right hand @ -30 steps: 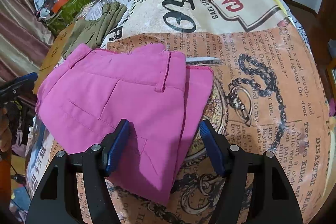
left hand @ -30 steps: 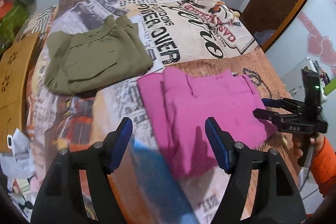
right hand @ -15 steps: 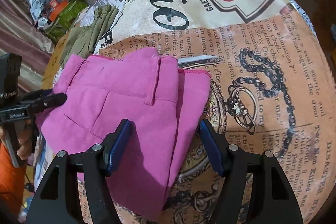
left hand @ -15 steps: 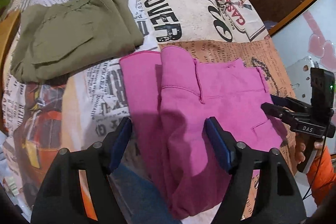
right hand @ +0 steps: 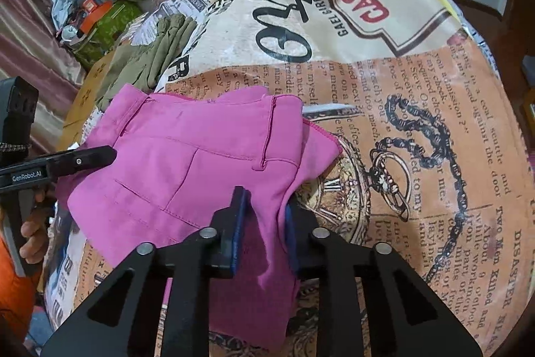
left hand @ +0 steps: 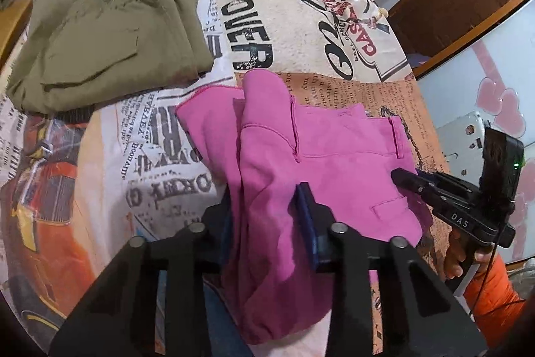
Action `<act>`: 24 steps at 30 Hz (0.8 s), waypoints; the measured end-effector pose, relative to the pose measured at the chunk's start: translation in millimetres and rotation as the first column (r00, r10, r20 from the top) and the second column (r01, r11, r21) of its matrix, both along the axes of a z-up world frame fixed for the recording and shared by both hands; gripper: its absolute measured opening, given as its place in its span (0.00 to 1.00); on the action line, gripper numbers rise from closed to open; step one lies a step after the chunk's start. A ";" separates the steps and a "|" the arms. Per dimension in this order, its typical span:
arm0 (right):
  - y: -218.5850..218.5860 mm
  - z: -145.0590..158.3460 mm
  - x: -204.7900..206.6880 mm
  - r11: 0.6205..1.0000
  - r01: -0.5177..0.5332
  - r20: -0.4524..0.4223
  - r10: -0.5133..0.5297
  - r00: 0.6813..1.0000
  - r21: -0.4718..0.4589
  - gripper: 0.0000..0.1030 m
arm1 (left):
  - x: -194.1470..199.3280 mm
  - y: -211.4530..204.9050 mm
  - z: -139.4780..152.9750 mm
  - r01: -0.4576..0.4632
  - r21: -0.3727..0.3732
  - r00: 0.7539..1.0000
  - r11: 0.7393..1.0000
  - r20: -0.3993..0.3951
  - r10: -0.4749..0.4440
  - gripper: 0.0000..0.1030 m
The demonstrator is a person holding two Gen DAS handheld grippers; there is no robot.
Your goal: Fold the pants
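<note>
The folded pink pants [left hand: 321,163] lie on the newspaper-print bedspread [left hand: 294,22], waistband toward the far side. My left gripper [left hand: 267,216] is shut on the pants' near left edge, with fabric bunched between its blue pads. My right gripper [right hand: 264,223] is shut on the pants [right hand: 187,163] at their near right edge. Each gripper shows in the other's view: the right one [left hand: 414,183] at the pants' right side, the left one [right hand: 107,154] at their left side.
Folded olive-green pants [left hand: 107,42] lie at the far left of the bed, also in the right wrist view [right hand: 150,62]. A pile of bags and clutter [right hand: 97,15] sits beyond the bed's left edge. A wooden door frame [left hand: 461,2] stands at right.
Both grippers have moved forward onto the pink pants and shut on their near edges; they were open a second ago. The fabric has bunched up slightly between the pads.
</note>
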State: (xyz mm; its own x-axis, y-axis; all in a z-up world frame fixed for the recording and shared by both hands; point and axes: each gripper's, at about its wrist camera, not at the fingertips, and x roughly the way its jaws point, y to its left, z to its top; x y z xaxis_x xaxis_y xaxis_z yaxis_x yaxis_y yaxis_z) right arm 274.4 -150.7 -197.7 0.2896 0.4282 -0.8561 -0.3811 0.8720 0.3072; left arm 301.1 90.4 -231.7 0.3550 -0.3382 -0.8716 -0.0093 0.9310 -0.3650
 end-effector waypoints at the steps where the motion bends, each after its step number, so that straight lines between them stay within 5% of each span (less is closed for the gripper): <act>1: 0.3 2.0 -0.4 1.000 -0.004 0.012 0.004 1.000 -0.007 0.13 | -1.0 -2.2 2.8 0.003 0.017 1.000 1.000 0.010 -0.003 0.29; 13: 9.4 35.0 -1.7 0.999 -0.029 0.089 0.027 0.996 0.023 0.09 | -18.1 1.4 34.6 -0.015 0.052 0.997 0.999 0.078 0.011 0.20; 24: 57.0 84.5 14.9 0.995 -0.090 0.174 0.082 0.981 0.038 0.09 | -22.7 41.4 98.5 -0.082 0.125 0.973 0.989 0.225 0.052 0.20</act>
